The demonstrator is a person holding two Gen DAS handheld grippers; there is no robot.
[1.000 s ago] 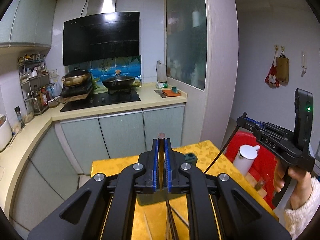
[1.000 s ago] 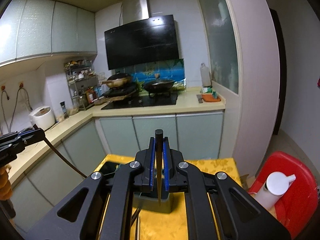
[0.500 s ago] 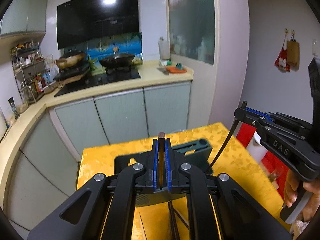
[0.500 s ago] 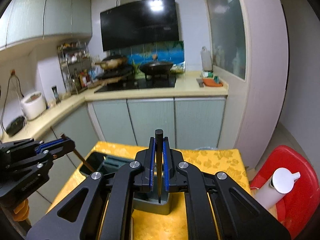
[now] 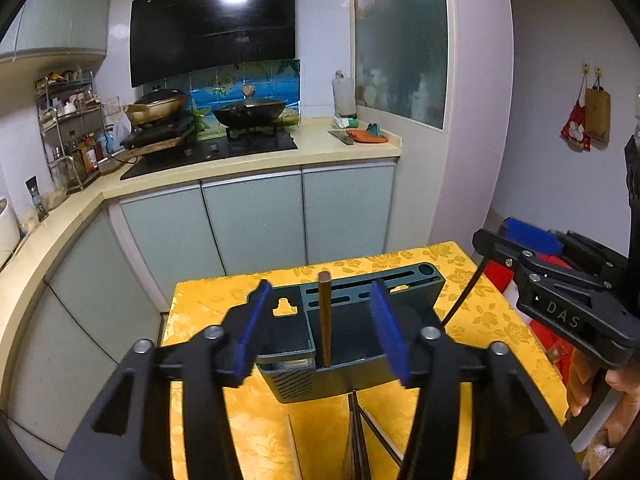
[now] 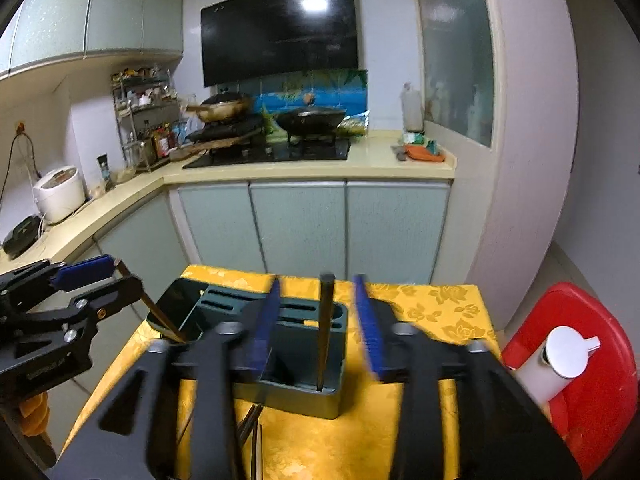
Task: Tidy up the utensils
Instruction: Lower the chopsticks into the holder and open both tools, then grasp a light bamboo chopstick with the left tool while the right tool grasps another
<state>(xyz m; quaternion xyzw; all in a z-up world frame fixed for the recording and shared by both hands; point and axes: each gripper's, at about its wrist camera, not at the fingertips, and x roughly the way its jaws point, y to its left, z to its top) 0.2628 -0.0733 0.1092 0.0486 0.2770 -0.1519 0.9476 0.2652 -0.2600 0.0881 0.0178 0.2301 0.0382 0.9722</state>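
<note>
Yellow table (image 5: 256, 432): one holder (image 5: 360, 300), two chopsticks (image 5: 325, 316) standing inside; both grippers' fingers (image 5: 250, 328) opening, touching neither.

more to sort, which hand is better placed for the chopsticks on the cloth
Left, probably: both jaws are opening off standing sticks; loose chopsticks lie centred under the left gripper, off-centre under the right gripper.

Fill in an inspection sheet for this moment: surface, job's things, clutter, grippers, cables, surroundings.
Surface: table under a yellow floral cloth.
Job's things: grey holder; brown chopstick and black chopstick standing in it; more chopsticks on the cloth.
Clutter: white jug on a red stool.
Grippers: left gripper and right gripper opening, pads off the chopsticks.
Cables: nothing seen on the table.
Surroundings: kitchen counter, wok, hood.
</note>
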